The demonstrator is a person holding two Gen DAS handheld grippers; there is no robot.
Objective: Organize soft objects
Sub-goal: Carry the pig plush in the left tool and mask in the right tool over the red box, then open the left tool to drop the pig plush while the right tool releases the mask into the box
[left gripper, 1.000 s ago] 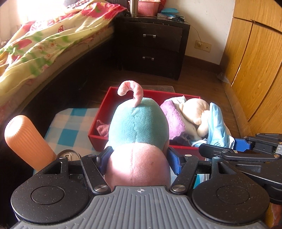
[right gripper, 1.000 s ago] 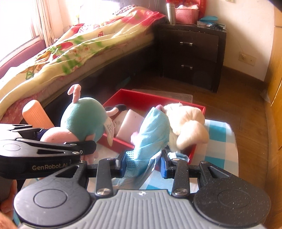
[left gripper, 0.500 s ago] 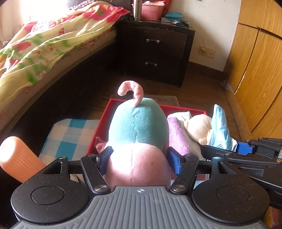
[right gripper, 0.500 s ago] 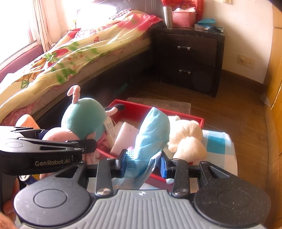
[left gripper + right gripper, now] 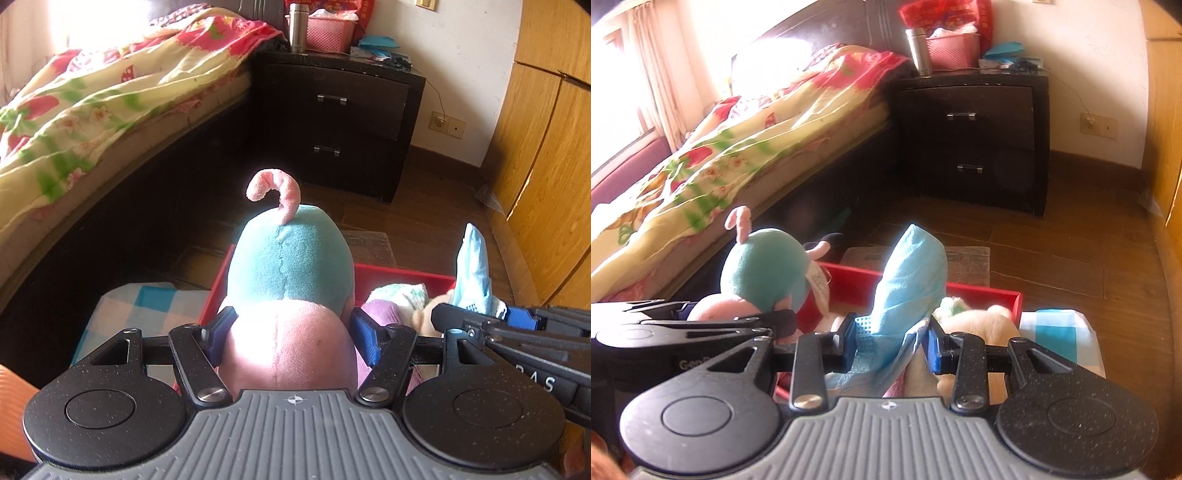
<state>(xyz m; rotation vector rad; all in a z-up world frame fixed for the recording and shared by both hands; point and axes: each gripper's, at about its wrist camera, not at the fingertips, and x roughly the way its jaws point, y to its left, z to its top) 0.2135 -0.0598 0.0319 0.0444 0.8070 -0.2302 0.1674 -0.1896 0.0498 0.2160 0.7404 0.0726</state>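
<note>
My left gripper [image 5: 291,332] is shut on a pink and teal plush toy [image 5: 291,266] with a curly pink tail, held above the red box [image 5: 402,275]. The toy also shows in the right wrist view [image 5: 764,273]. My right gripper [image 5: 892,341] is shut on a light blue cloth [image 5: 910,273], which stands up over the red box [image 5: 853,284]. The cloth also shows in the left wrist view [image 5: 472,266]. A cream plush toy [image 5: 975,321] and a purple cloth [image 5: 380,310] lie in the box.
A blue and white checked cloth [image 5: 140,306] lies under the box. A bed with a floral cover [image 5: 110,99] is to the left. A dark nightstand [image 5: 340,118] stands behind, a wooden wardrobe [image 5: 546,155] to the right. An orange cylinder [image 5: 11,398] is at the lower left.
Both grippers have risen and come forward over the red box with their loads, so the box sits lower in view. The orange cylinder has slid to the frame's edge.
</note>
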